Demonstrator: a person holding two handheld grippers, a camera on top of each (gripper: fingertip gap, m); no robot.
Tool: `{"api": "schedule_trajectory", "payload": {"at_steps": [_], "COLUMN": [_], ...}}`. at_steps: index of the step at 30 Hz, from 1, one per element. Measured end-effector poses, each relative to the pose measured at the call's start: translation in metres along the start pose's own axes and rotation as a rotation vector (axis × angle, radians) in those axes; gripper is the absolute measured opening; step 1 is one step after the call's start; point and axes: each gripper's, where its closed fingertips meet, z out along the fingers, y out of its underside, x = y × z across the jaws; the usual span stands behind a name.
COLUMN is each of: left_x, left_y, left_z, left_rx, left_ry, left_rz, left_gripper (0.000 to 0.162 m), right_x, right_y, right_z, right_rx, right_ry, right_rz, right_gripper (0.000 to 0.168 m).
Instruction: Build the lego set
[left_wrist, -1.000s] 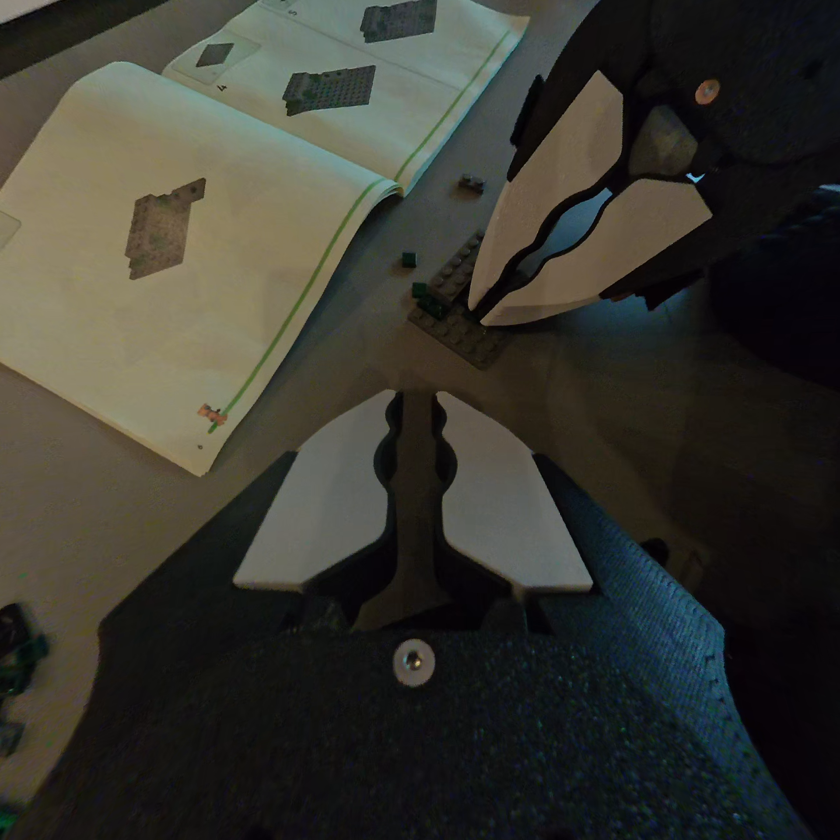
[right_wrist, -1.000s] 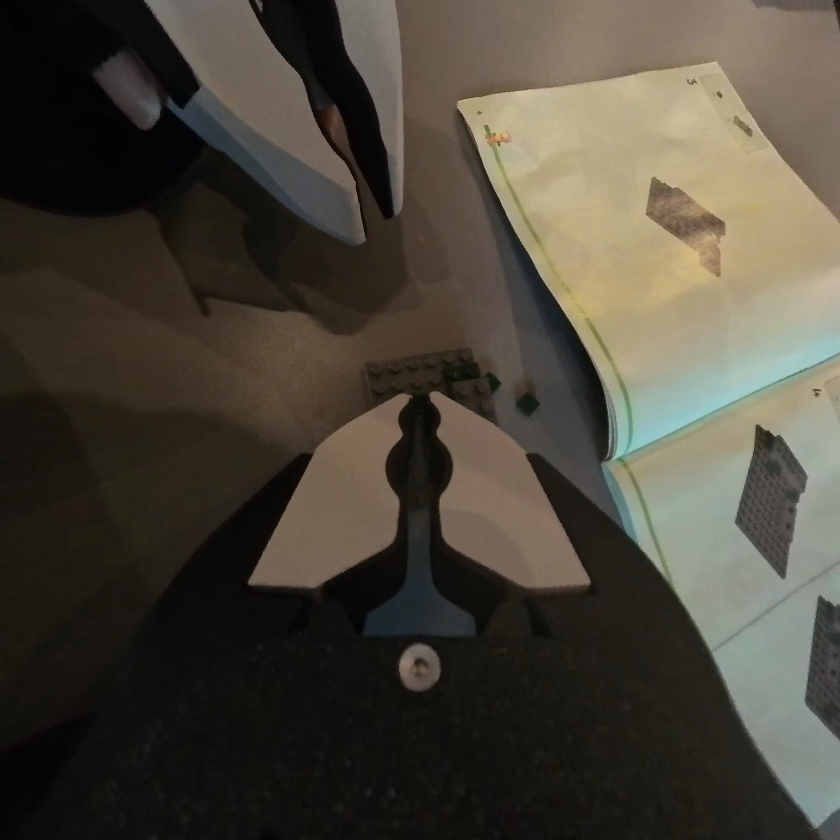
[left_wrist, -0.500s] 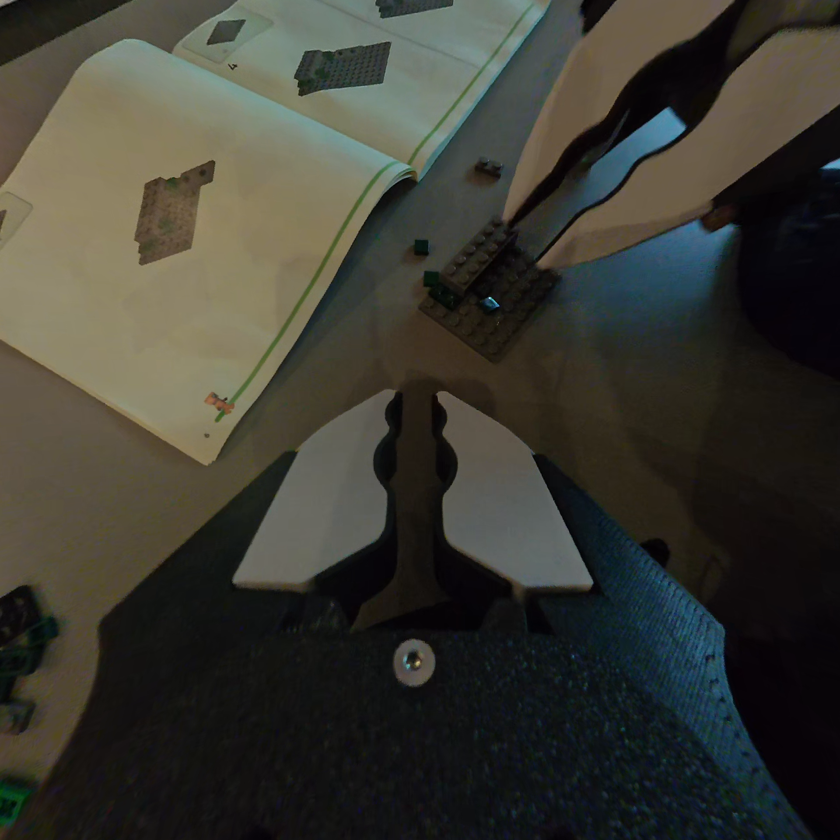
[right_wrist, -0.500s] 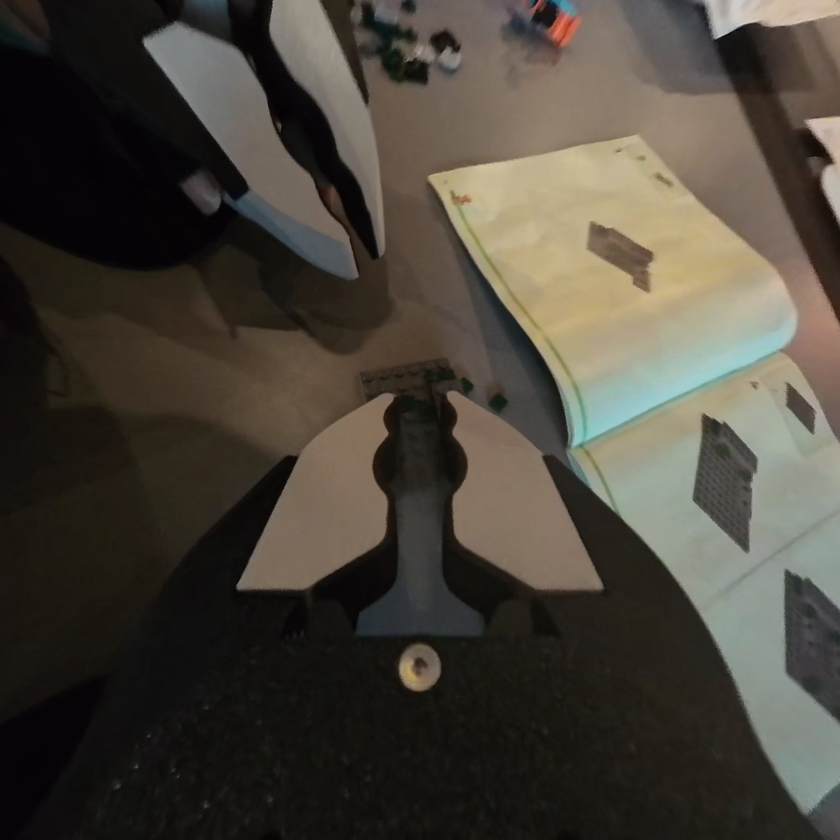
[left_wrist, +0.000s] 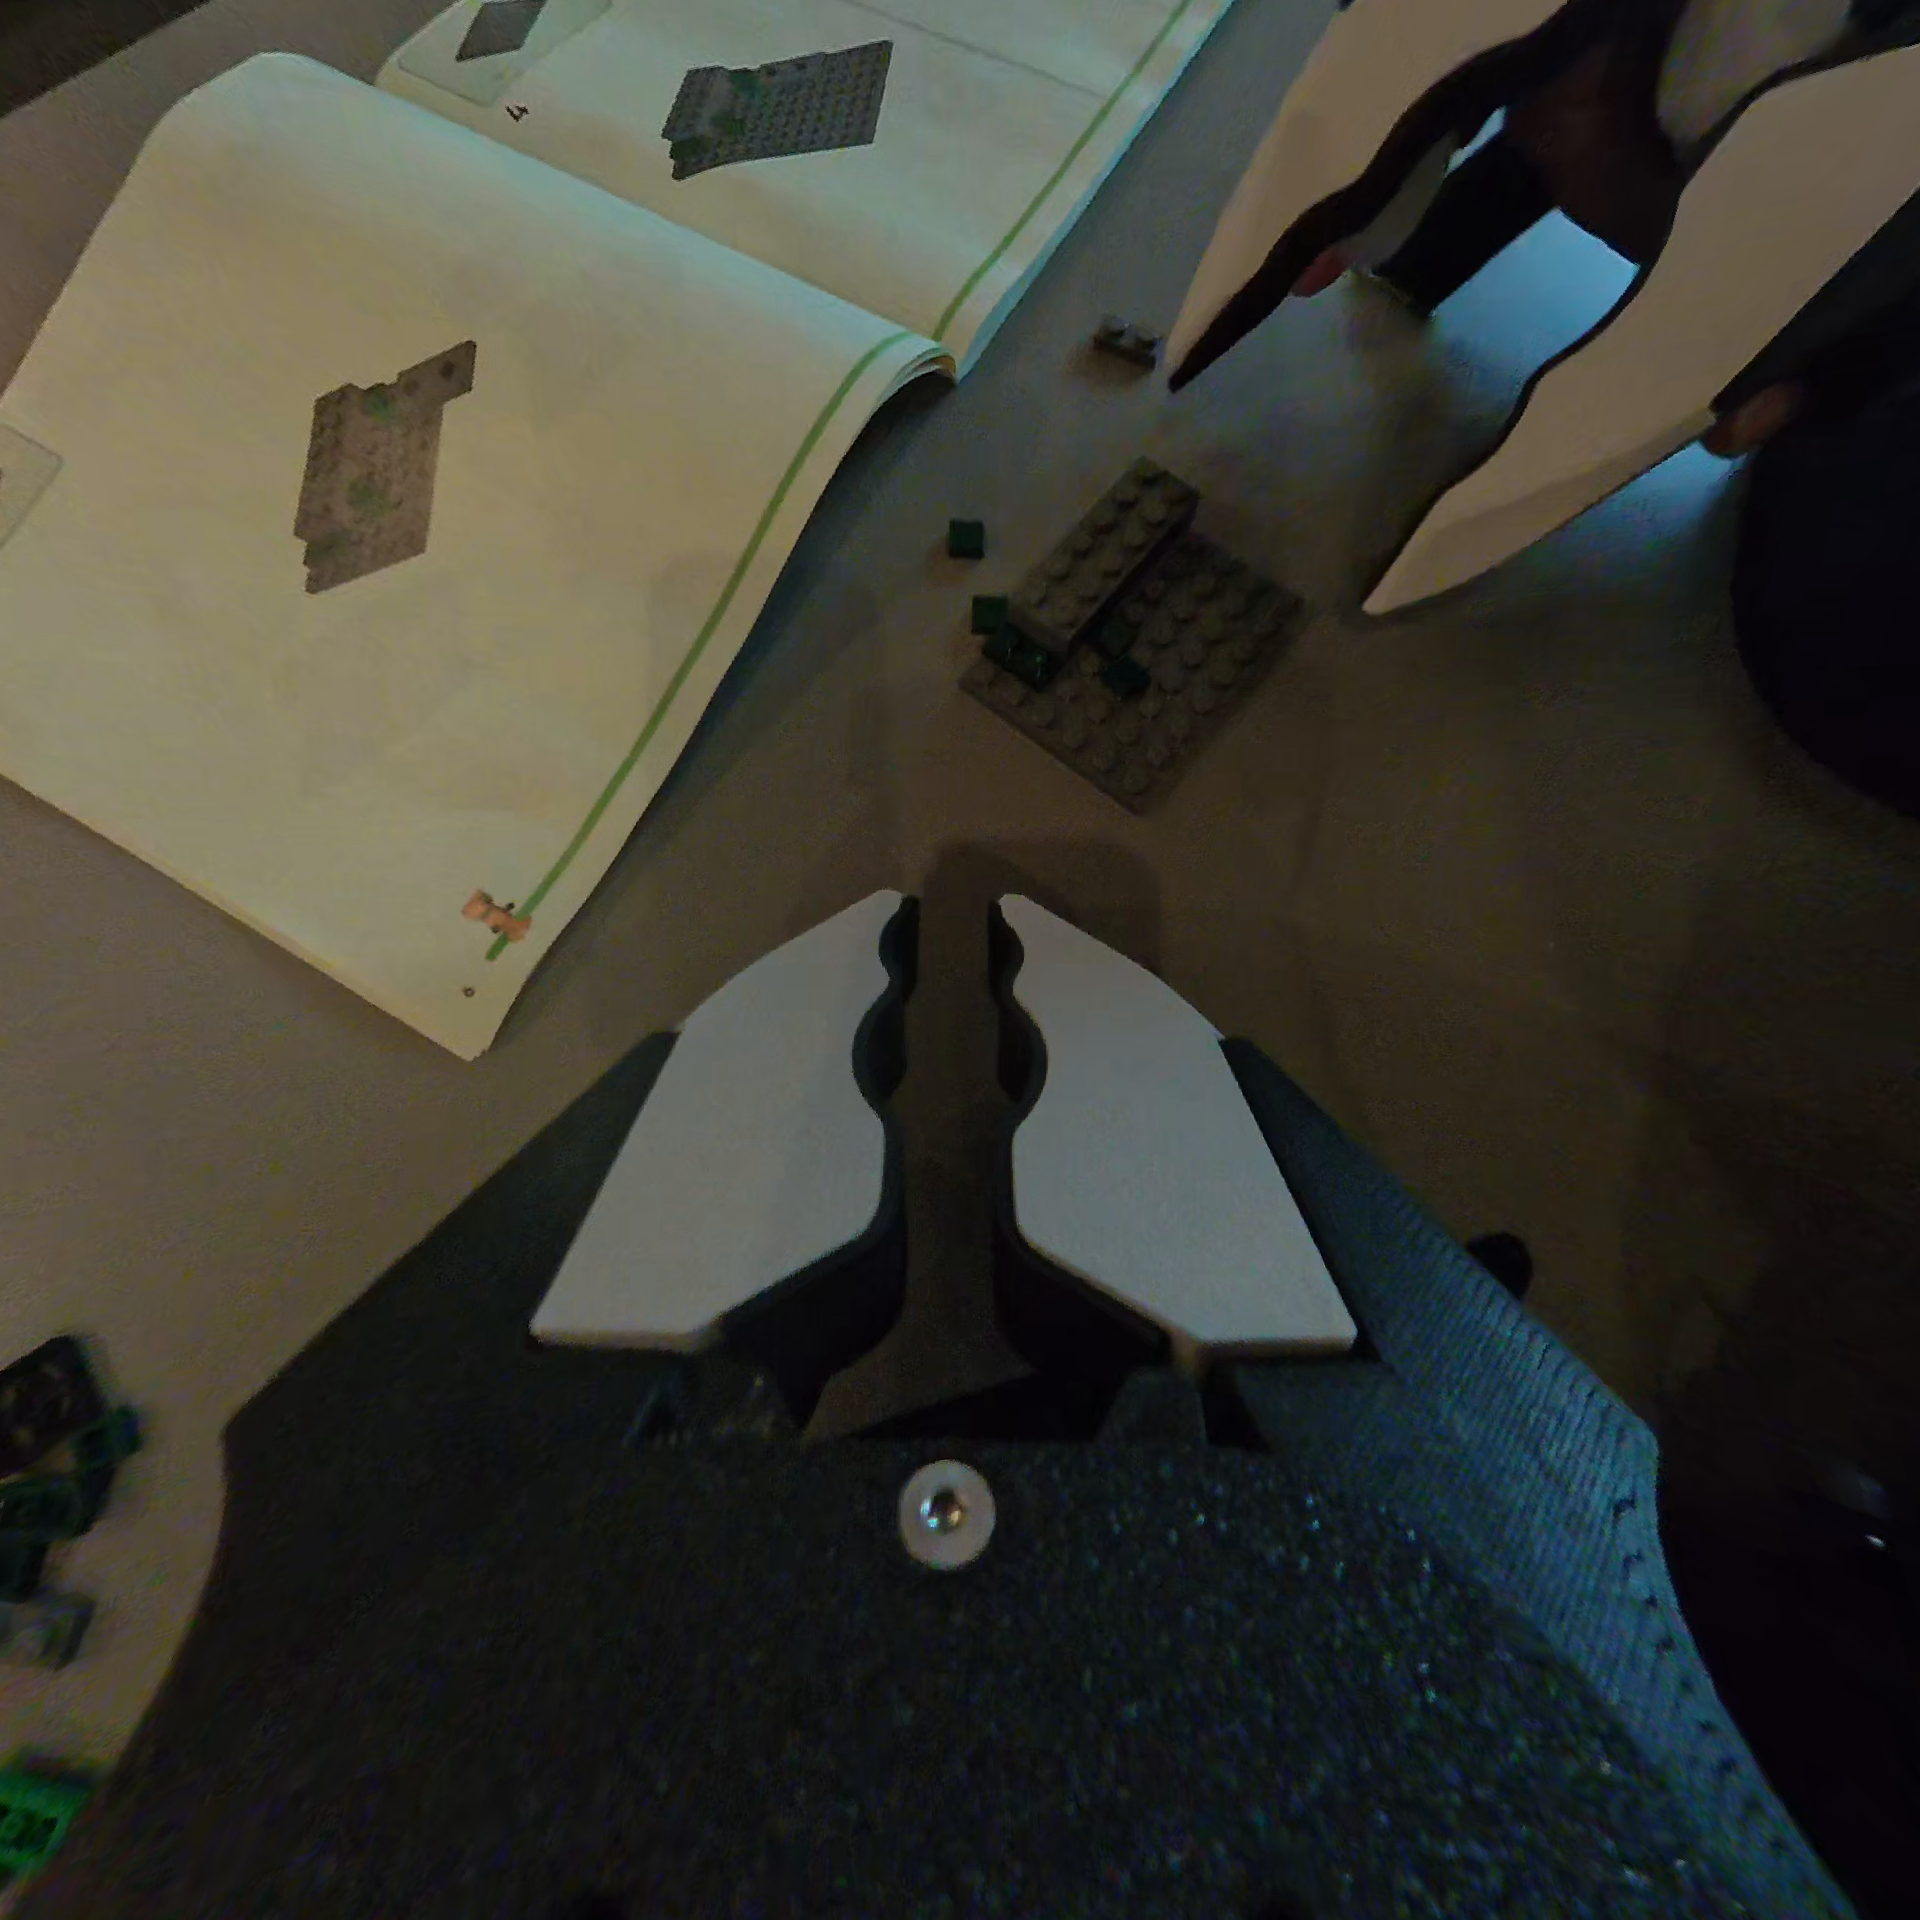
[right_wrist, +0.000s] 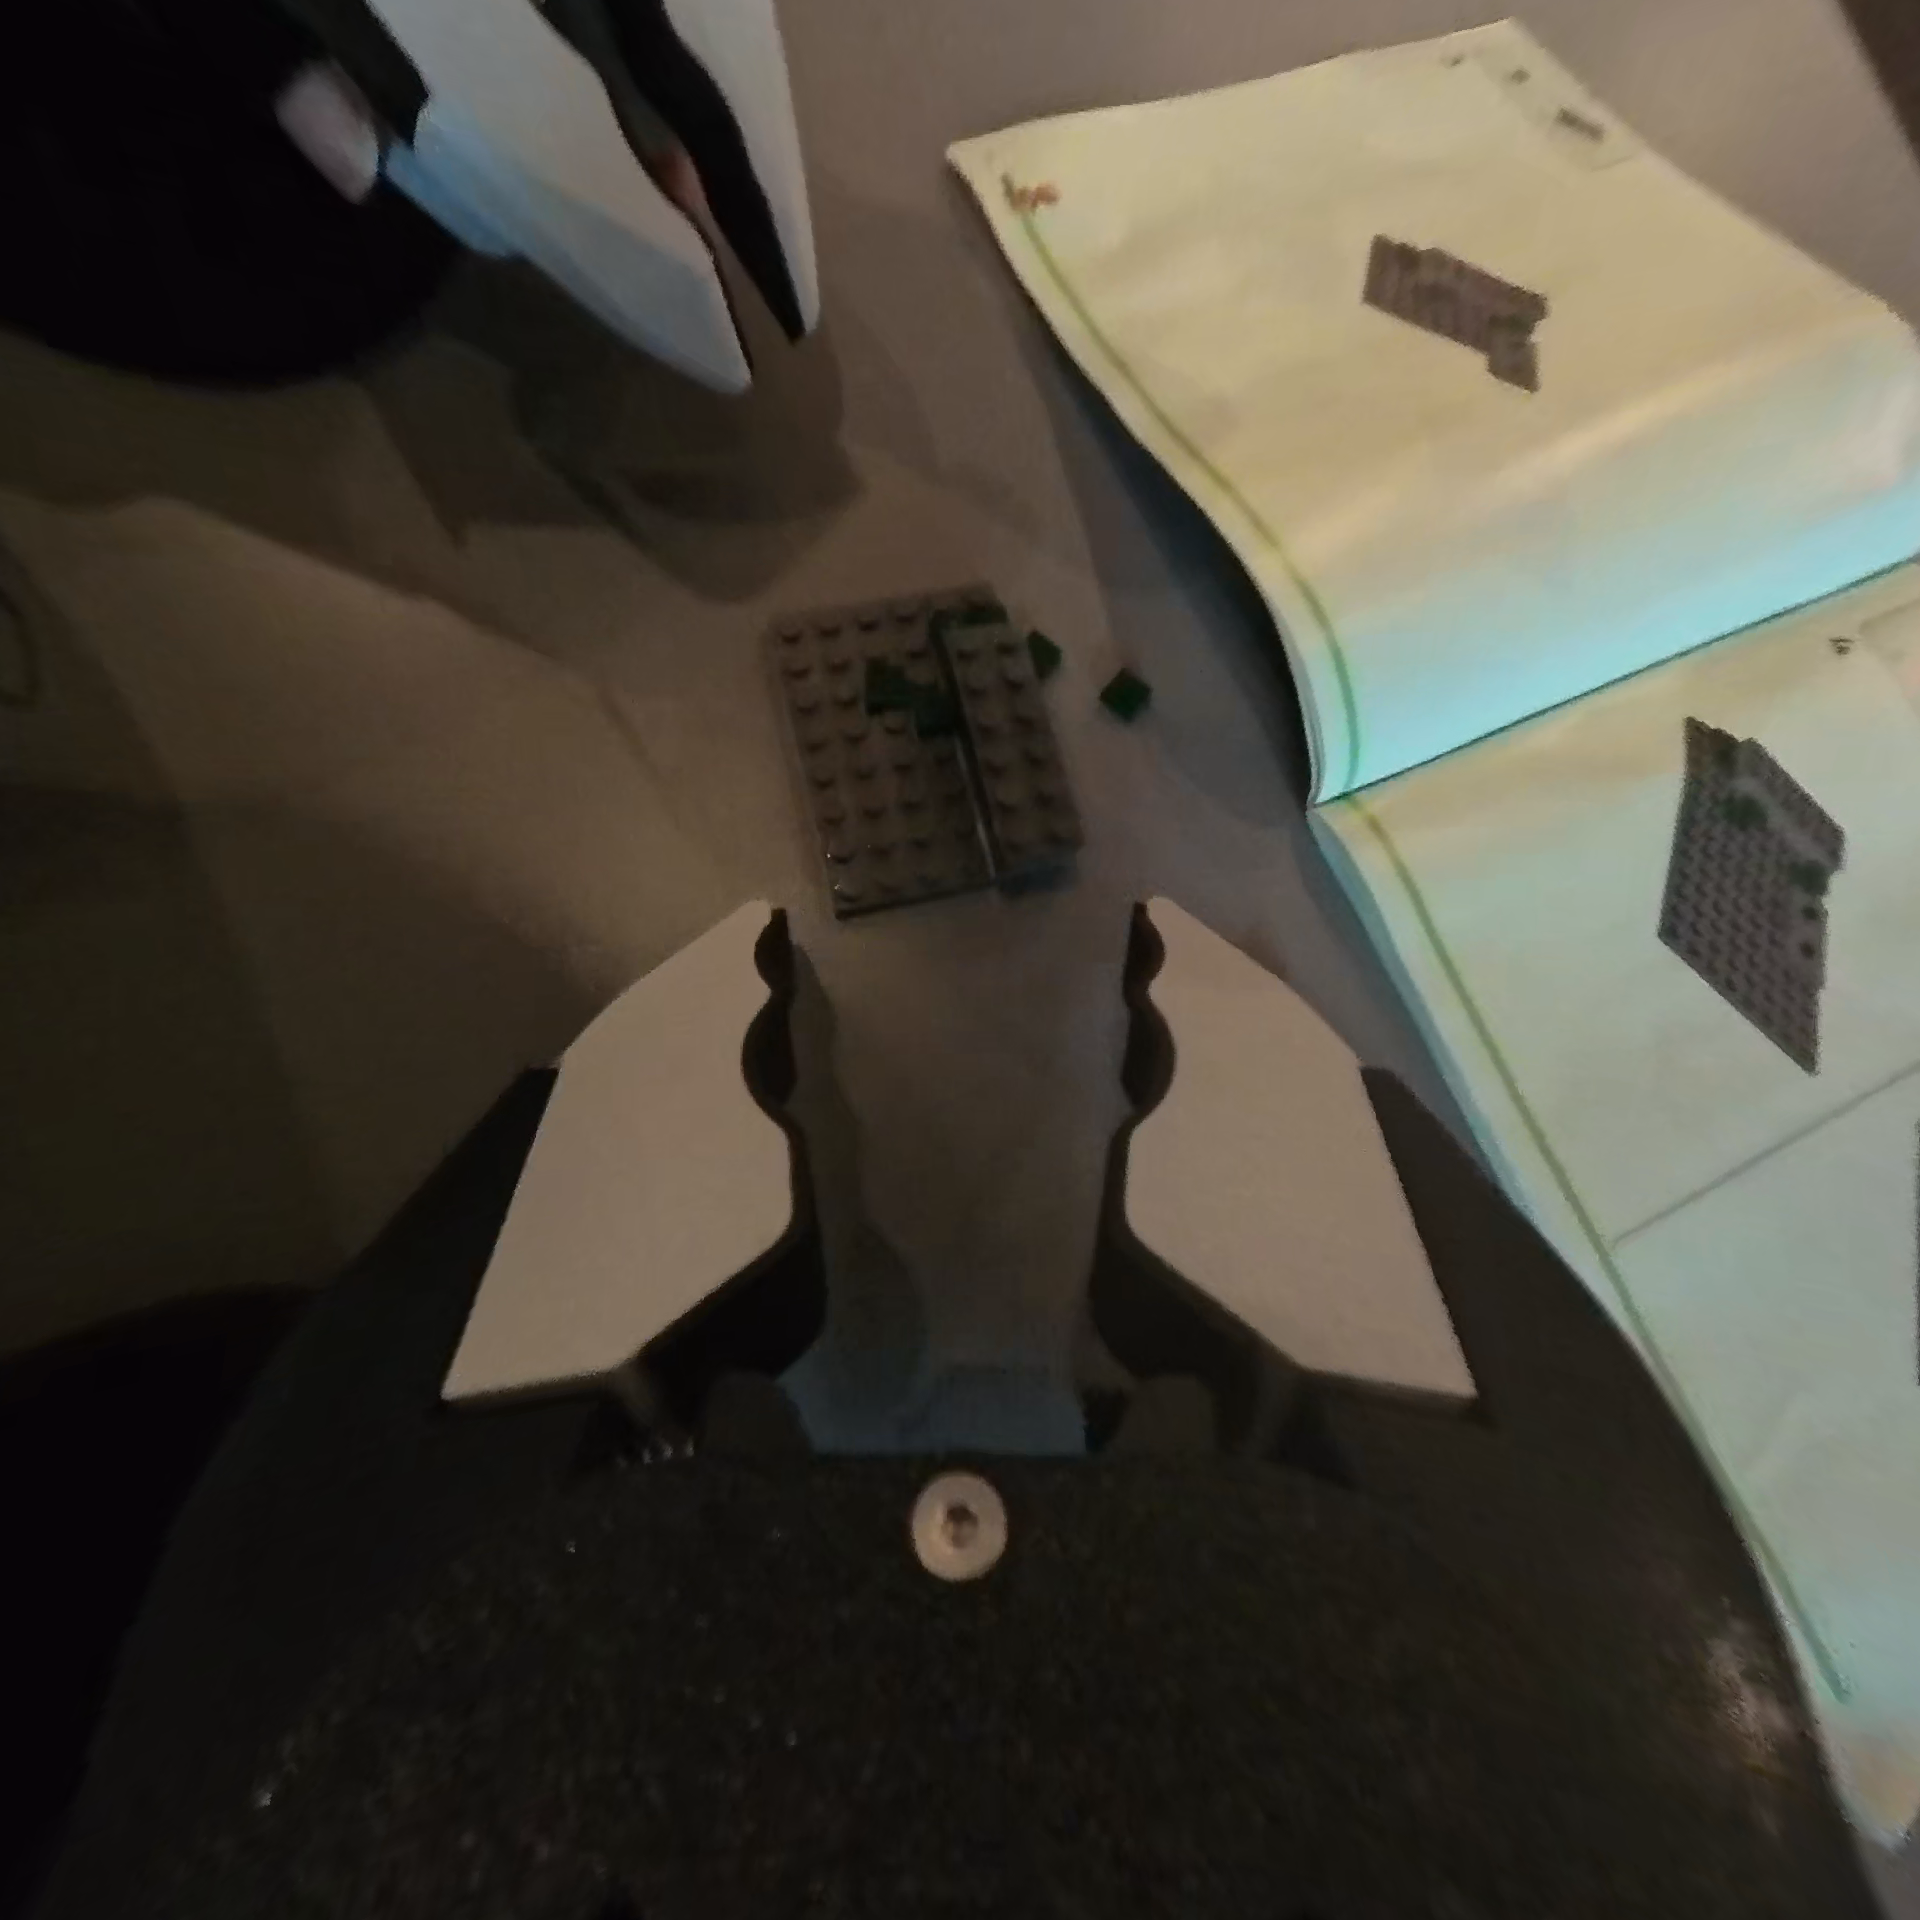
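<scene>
A grey baseplate (left_wrist: 1174, 675) lies on the table, and it also shows in the right wrist view (right_wrist: 883, 790). A long grey plate (left_wrist: 1107, 556) (right_wrist: 1013, 748) sits along one edge of it. Small dark green pieces (left_wrist: 1122, 670) (right_wrist: 899, 691) sit on the baseplate beside that plate. My right gripper (right_wrist: 961, 914) is open and empty, raised just behind the baseplate; it also shows in the left wrist view (left_wrist: 1273, 497). My left gripper (left_wrist: 956, 904) is empty, its jaws nearly together, a short way in front of the baseplate; it also shows in the right wrist view (right_wrist: 774, 358).
An open instruction booklet (left_wrist: 416, 520) (right_wrist: 1558, 520) lies beside the baseplate. A loose dark green piece (left_wrist: 964, 537) (right_wrist: 1125, 691) lies between them. A small grey piece (left_wrist: 1125, 338) lies farther back. A pile of dark and green pieces (left_wrist: 52, 1455) lies at the lower left. My right gripper's tips are some 4 cm from the long grey plate (left_wrist: 1107, 556). Look for it in the right wrist view (right_wrist: 991, 707) too.
My right gripper has lifted off the baseplate, drawn back and opened wide. The long grey plate and green pieces stay on the baseplate. My left gripper has hardly moved.
</scene>
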Motion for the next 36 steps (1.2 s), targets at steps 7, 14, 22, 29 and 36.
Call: {"api": "schedule_trajectory", "payload": {"at_steps": [7,14,22,29,36], "left_x": [0.0,0.002,0.003,0.003,0.005], "left_y": [0.001,0.0,-0.001,-0.001,0.0], "left_z": [0.0,0.0,-0.002,-0.002,0.0], "left_rx": [-0.002,0.005,0.019,0.028,0.019], "left_ry": [-0.006,0.015,0.02,0.026,0.059], "left_rz": [0.007,0.001,0.005,-0.004,-0.017], "left_gripper": [0.013,0.013,0.013,0.013,0.014], "right_x": [-0.001,-0.003,-0.01,-0.02,-0.023], "right_y": [-0.005,-0.007,-0.012,-0.017,-0.019], "right_z": [0.014,0.02,0.024,0.029,0.03], "right_rx": [-0.017,-0.019,-0.027,-0.031,-0.038], "right_ry": [-0.055,-0.134,-0.182,-0.198,-0.194], "right_rz": [-0.061,-0.055,-0.088,-0.109,-0.121], "right_gripper": [0.064,0.055,0.051,0.051,0.052]}}
